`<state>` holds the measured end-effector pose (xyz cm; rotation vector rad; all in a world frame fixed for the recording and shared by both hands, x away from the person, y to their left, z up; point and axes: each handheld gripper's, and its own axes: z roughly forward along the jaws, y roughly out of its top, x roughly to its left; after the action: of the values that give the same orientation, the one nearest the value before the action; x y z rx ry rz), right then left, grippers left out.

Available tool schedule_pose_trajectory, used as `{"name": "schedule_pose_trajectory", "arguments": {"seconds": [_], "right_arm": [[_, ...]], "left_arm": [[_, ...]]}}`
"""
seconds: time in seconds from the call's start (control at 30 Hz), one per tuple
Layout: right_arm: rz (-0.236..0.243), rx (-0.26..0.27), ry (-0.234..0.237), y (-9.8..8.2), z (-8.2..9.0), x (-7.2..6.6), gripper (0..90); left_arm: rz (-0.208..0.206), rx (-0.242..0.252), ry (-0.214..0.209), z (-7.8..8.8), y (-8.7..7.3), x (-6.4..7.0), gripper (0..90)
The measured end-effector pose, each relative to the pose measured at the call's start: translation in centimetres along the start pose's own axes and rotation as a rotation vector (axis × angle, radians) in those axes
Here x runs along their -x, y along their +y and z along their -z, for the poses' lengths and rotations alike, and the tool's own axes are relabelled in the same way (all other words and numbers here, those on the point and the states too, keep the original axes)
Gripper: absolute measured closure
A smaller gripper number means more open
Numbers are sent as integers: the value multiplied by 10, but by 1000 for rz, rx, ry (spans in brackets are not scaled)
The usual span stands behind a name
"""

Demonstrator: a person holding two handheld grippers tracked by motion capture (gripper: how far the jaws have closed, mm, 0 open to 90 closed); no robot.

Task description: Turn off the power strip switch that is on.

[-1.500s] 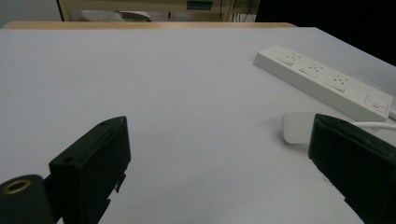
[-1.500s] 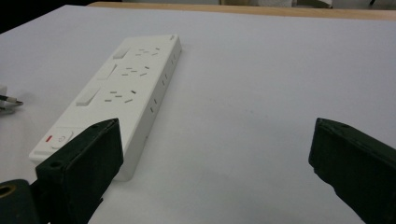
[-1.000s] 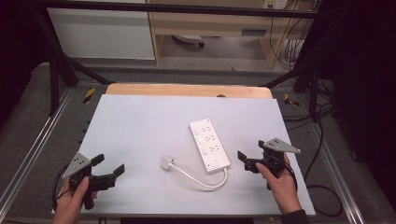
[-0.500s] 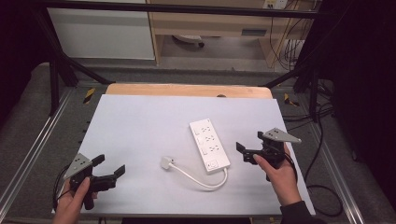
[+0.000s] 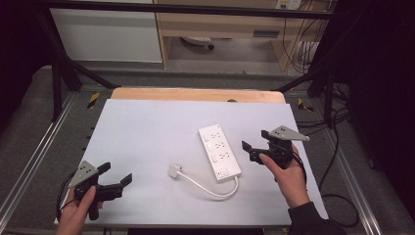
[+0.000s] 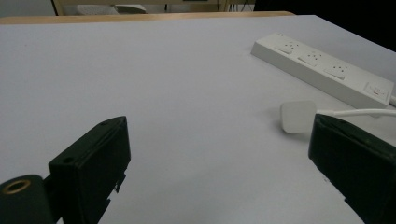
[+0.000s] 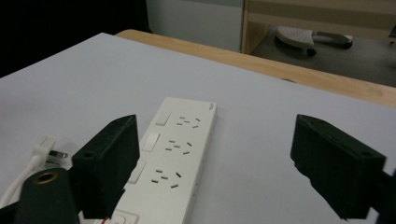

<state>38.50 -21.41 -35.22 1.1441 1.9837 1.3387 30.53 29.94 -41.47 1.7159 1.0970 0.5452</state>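
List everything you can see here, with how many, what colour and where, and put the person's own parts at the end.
power strip: one, white, right of the table's middle, lying flat
plug: one, white, left of the strip's near end
cord: one, white, looping from plug to strip
table: one, pale grey top with a wooden far edge
left gripper: one, black, near left corner, open, holding nothing
right gripper: one, black, just right of the strip, open, holding nothing
hands: two, at the near edge

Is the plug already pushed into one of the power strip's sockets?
No. In the high view the plug lies loose on the table left of the power strip, joined to it by its white cable.
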Motion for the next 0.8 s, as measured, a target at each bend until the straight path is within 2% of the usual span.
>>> {"name": "schedule_pose_trajectory", "arguments": {"seconds": [0.2, 0.5, 0.8], "right_arm": [[28, 13, 15, 11, -4, -3, 344], [98, 23, 53, 20, -12, -12, 609], [120, 55, 72, 26, -19, -17, 802]], "left_arm": [[6, 1, -1, 1, -1, -2, 55], [8, 10, -9, 1, 0, 0, 55], [16, 8, -5, 2, 0, -2, 56]]}}
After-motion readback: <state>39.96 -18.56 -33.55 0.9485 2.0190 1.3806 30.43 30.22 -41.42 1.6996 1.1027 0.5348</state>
